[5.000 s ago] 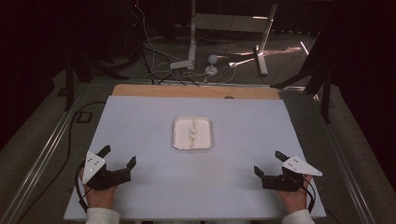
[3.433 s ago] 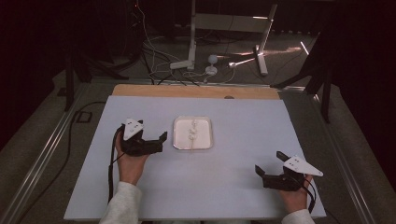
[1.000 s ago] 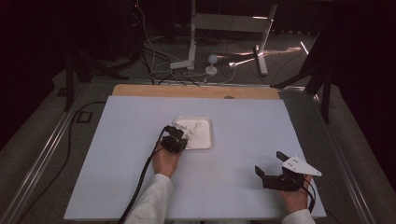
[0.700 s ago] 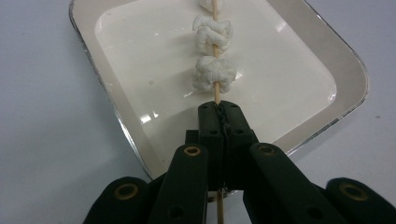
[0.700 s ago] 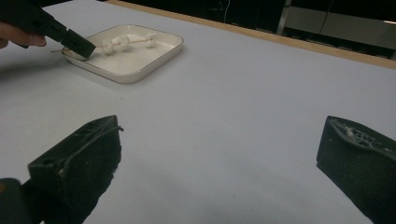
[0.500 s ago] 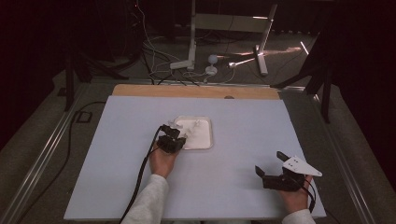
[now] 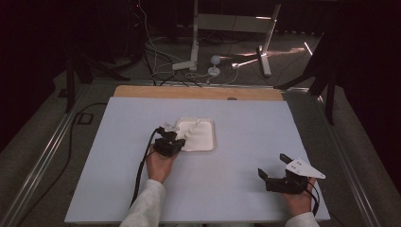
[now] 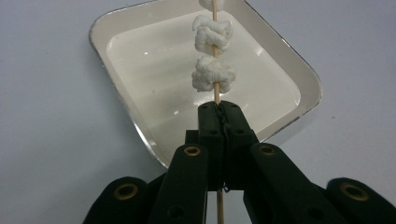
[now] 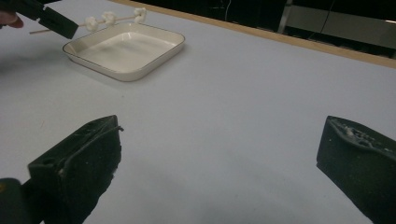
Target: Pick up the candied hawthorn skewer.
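L gripper [image 8: 219, 109] clamped on skewer [image 8: 216, 91] w/ 3 white puffs, over tray [image 8: 116, 116] | R gripper [image 9: 219, 163] wide open, empty | my tip: lift slow, keep stick level.

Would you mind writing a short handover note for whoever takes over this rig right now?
Left gripper: shut on the skewer, gripping its bare wooden end; the skewer carries white puffy pieces and is held above the white tray, clear of its floor.
Right gripper: open, holding nothing, near the table's front right corner, away from the tray.
Done: the skewer has been picked up out of the tray.
Left: whatever comes next with the skewer, probably pulling the pieces off with the free right gripper, which has not approached yet.
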`<action>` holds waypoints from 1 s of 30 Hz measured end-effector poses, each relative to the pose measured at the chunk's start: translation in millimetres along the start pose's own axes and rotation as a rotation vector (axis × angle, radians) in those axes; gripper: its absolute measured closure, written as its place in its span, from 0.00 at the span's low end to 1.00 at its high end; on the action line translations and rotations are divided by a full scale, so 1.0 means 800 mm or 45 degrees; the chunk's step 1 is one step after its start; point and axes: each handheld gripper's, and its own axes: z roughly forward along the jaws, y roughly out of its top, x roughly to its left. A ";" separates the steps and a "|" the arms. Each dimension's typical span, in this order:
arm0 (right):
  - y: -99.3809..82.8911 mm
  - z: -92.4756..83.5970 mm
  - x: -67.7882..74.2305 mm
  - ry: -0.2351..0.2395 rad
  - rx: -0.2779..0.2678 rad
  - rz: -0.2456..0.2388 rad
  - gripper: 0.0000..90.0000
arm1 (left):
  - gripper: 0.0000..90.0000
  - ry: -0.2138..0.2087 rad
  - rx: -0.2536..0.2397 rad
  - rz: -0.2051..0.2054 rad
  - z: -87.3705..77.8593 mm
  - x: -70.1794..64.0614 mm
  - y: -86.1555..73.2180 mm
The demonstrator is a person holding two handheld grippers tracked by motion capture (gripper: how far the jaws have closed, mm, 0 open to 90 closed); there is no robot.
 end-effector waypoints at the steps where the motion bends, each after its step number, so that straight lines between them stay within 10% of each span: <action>1: 0.000 0.000 0.001 0.001 0.002 0.001 0.00 | 0.99 -0.001 -0.012 -0.002 -0.005 0.001 -0.002; 25: 0.008 0.002 -0.003 -0.004 -0.023 0.063 0.00 | 0.99 -0.087 -0.195 0.061 -0.061 0.004 -0.043; 30: 0.024 0.007 -0.011 0.008 -0.047 0.173 0.00 | 0.99 -0.101 -0.187 0.090 -0.064 0.001 -0.050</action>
